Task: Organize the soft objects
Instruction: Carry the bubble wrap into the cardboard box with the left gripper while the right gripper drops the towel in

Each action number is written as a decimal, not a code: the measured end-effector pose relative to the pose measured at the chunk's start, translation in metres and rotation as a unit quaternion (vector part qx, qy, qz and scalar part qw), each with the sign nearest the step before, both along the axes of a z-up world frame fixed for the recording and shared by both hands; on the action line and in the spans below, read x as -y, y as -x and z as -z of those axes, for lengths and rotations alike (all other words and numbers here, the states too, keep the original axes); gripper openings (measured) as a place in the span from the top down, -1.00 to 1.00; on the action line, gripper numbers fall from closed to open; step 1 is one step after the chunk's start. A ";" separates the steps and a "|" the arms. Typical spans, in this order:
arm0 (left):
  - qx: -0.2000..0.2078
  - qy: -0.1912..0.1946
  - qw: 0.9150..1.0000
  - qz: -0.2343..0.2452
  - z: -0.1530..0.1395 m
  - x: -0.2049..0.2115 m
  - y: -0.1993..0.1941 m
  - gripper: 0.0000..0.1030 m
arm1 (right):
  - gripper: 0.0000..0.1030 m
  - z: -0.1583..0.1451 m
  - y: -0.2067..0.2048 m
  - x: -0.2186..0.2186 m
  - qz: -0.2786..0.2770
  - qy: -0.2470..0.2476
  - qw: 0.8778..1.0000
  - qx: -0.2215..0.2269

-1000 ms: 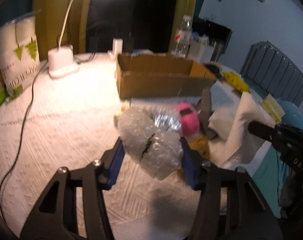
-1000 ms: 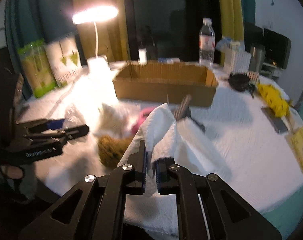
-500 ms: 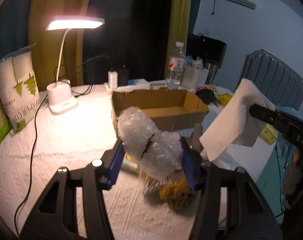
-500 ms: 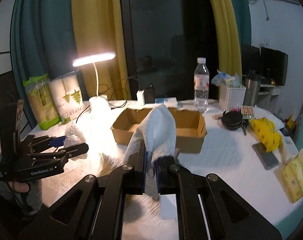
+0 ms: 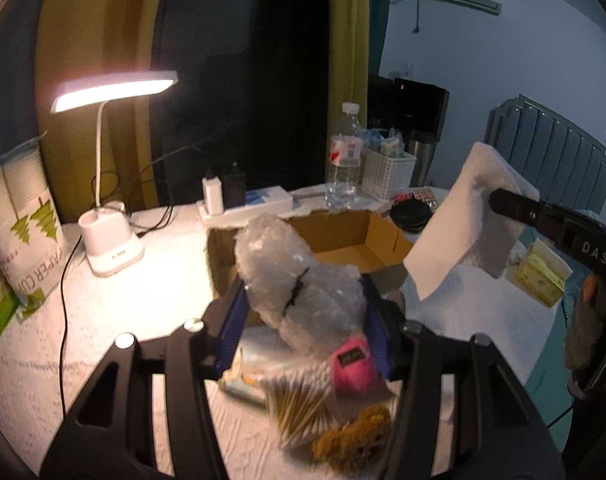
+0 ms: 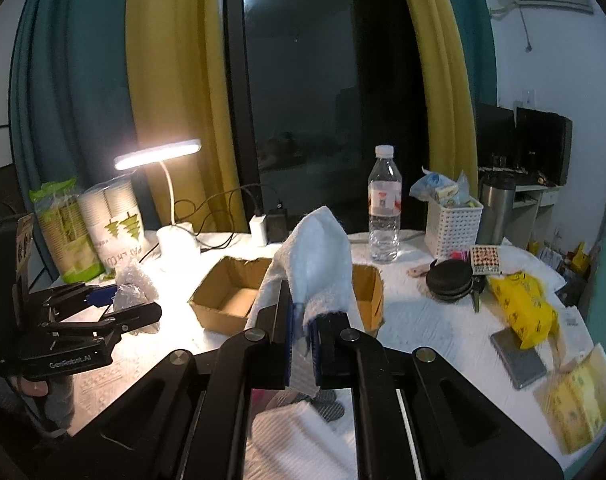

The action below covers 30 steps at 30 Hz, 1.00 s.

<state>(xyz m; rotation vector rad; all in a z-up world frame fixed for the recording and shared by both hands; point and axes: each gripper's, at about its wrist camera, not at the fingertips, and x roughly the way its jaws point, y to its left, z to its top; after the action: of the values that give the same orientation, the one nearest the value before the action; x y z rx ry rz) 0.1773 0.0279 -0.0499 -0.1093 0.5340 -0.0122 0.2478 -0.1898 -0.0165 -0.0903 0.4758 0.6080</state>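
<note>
Between the blue pads of our left gripper we log a wad of bubble wrap, clamped and held clear above the tabletop; our right gripper is pinched tight on a white towel, which drapes up over its fingertips; beneath the left gripper, near the front edge, lie a pink item, a bundle of cotton swabs and a brown scrubby clump; beyond, mid-table, an open cardboard box; toward the far edge, a lit desk lamp and a water bottle.
</note>
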 end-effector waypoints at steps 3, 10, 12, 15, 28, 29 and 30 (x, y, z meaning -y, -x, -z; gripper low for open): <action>0.010 -0.003 1.000 0.000 -0.004 0.003 -0.010 -0.05 | 0.83 -0.002 -0.012 0.003 0.000 -0.003 1.000 0.003; 0.020 -0.008 1.000 -0.001 -0.011 0.010 -0.040 -0.06 | 0.83 -0.002 -0.038 0.008 -0.001 -0.009 1.000 0.004; 0.020 -0.009 1.000 -0.001 -0.011 0.012 -0.048 -0.06 | 0.83 0.000 -0.046 0.009 -0.001 -0.010 1.000 0.001; 0.018 -0.011 1.000 0.000 -0.010 0.014 -0.063 -0.06 | 0.83 0.004 -0.058 0.010 -0.001 -0.013 1.000 -0.004; -0.029 -0.019 0.999 -0.022 0.023 0.006 -0.111 -0.07 | 0.83 0.047 -0.107 -0.001 -0.001 -0.001 0.998 -0.060; -0.035 -0.019 0.999 -0.026 0.027 0.004 -0.115 -0.07 | 0.83 0.053 -0.112 -0.003 0.000 0.002 0.998 -0.068; -0.042 -0.018 0.998 -0.031 0.031 0.001 -0.118 -0.07 | 0.83 0.057 -0.116 -0.005 0.000 0.003 0.997 -0.074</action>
<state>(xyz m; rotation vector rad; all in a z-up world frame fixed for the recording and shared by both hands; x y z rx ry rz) 0.2957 0.0264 -0.0806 -0.0922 0.6144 0.0619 0.3634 -0.1850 -0.0735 -0.0517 0.6218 0.6150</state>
